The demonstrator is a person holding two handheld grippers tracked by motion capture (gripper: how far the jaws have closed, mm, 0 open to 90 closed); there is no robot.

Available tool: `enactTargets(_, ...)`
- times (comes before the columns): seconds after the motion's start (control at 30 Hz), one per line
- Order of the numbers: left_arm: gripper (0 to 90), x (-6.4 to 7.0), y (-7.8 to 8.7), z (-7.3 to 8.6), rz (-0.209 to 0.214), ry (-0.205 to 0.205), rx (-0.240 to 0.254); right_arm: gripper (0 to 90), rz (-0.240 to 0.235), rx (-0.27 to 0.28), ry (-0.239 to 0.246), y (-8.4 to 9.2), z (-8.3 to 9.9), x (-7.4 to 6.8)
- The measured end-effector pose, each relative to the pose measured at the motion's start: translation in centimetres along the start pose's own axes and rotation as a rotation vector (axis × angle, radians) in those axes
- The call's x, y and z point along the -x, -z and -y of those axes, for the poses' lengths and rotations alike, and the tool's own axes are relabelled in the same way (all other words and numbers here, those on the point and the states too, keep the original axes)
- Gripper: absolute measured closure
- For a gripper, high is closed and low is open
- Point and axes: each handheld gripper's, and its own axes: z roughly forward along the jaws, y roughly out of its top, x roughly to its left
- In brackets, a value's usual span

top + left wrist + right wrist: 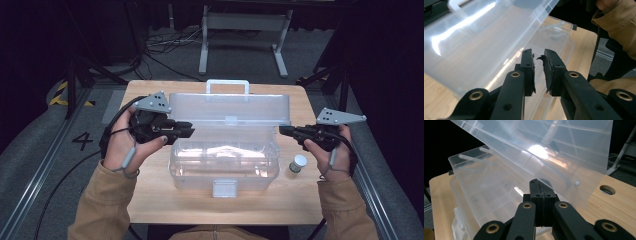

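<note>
A clear plastic storage box (223, 167) stands in the middle of the wooden table (165, 200), its lid (230, 107) raised and leaning back. My left gripper (190, 130) is at the box's left end, level with the rim. In the left gripper view its jaws (539, 53) stand a narrow gap apart with nothing between them, pointing at the lid (474, 50). My right gripper (282, 130) is at the box's right end. Its jaws (539, 182) are shut pad to pad, empty, just short of the lid's edge (549, 147).
A small jar with a white cap (298, 163) stands on the table right of the box, below my right hand. The box's front latch (224, 188) faces the person. A round hole (607, 189) is in the tabletop. Dark floor with cables surrounds the table.
</note>
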Motion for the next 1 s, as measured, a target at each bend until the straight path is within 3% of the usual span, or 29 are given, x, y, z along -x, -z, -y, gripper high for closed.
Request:
enactTargets(0.2,79.5,-0.2,-1.1,2.1,0.011,0.016,0.075,90.0,0.009,0.017,-0.012,0.2,-0.2,0.2)
enactTargets(0.37,80.0,-0.8,-1.8,3.4,-0.007,0.049,0.097,90.0,0.012,0.026,-0.016,0.2,-0.3,0.3)
enactTargets(0.47,80.0,-1.3,-2.1,4.2,-0.049,0.069,0.110,90.0,0.017,0.020,-0.014,0.2,-0.4,0.3)
enactTargets(0.53,80.0,-1.8,-2.3,4.6,-0.107,0.067,0.103,90.0,0.018,0.017,-0.006,0.2,-0.4,0.3)
enactTargets(0.67,79.9,-2.7,-2.6,5.4,-0.184,0.100,0.106,90.0,0.009,0.024,-0.031,0.1,-0.5,0.5)
enactTargets(1.0,80.0,-4.1,-3.6,6.8,-0.265,0.118,0.154,90.0,0.019,0.028,-0.024,-0.1,-0.3,0.4)
